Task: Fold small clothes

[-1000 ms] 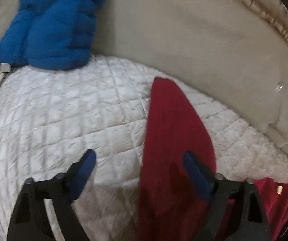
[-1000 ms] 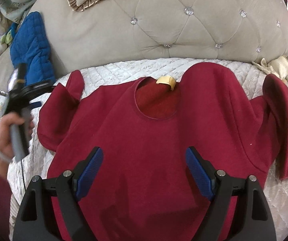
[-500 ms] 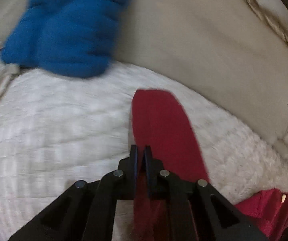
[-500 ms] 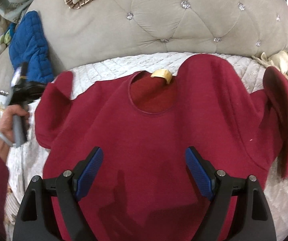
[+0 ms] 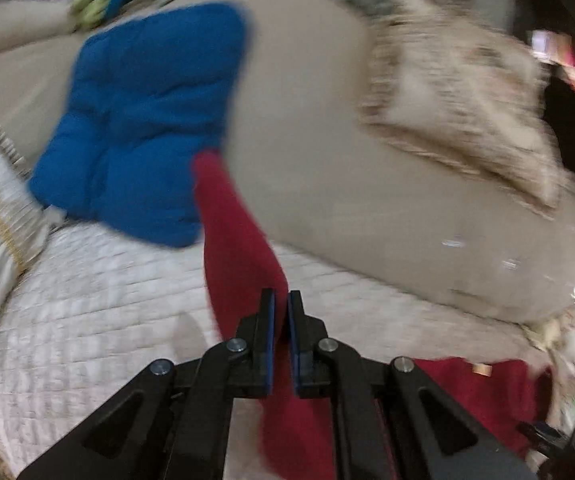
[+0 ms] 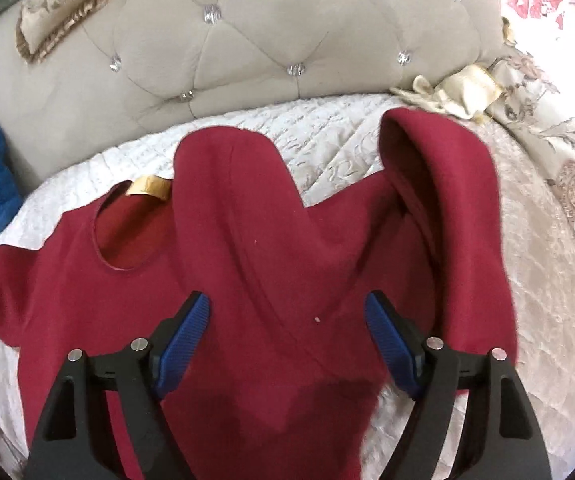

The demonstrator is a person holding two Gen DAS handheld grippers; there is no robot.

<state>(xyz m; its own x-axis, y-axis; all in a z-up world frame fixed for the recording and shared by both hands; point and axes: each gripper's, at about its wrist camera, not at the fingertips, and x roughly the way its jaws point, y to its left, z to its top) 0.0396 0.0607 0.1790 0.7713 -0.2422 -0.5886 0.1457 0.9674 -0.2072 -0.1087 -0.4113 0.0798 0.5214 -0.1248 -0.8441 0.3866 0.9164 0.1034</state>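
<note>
On the bed [image 6: 327, 152] the red sweater [image 6: 215, 288] lies mostly flat, so with my left tool [image 5: 280, 322] clamped on its sleeve [image 5: 235, 236], I'd carry it across the chest smoothly, my right tool [image 6: 287, 336] spread apart above.

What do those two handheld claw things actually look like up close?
Both look alike. The left claw and right claw have black plastic arms with triangular cut-outs and round silver rivets at the joints. Each finger ends in a flat blue pad, and on the right claw the pads look ribbed. No cables or markings show.
</note>
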